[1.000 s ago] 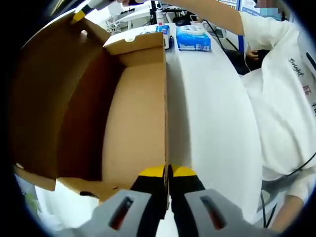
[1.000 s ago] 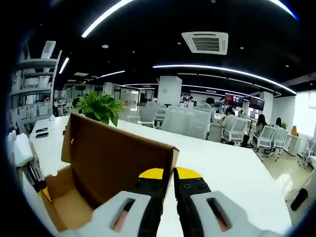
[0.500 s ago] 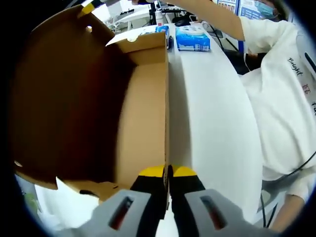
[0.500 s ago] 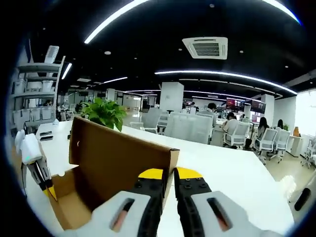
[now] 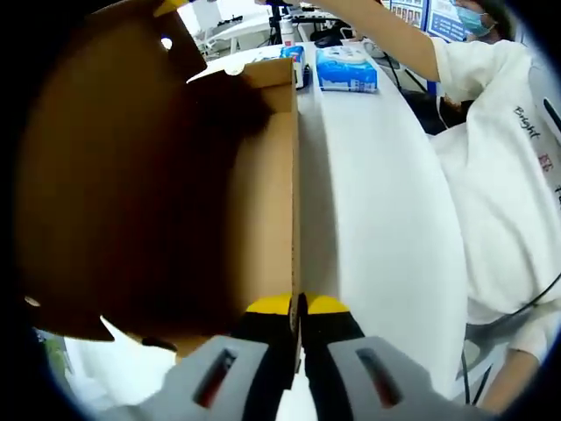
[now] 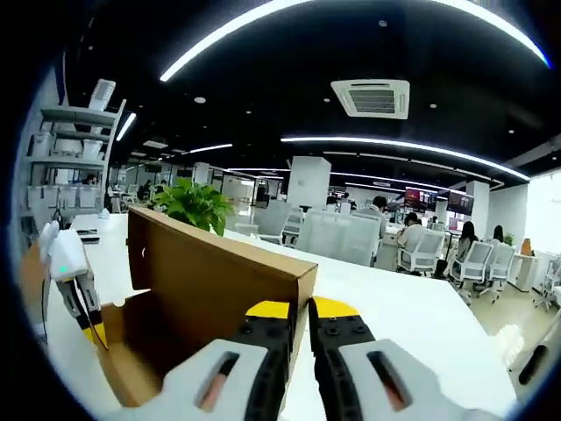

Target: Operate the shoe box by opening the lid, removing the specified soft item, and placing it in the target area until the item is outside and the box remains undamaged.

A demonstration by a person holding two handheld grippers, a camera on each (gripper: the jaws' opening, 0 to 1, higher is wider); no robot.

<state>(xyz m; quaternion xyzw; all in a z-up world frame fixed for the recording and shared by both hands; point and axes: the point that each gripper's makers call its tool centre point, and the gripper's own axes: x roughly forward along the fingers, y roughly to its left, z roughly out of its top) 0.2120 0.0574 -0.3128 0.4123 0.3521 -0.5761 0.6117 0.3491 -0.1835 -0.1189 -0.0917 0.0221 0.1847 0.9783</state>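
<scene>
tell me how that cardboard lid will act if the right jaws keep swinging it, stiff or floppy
Probably fairly stiff: the lid stands as one flat, unbent panel in the right gripper. Likely light, since a pinch on its edge seems to carry it. Its thin edge could crease if twisted, and the box, pinched at its wall by the left gripper, may otherwise shift.

Matt brown cardboard shoe box, smooth glossy white table, white cloth sleeve
</scene>
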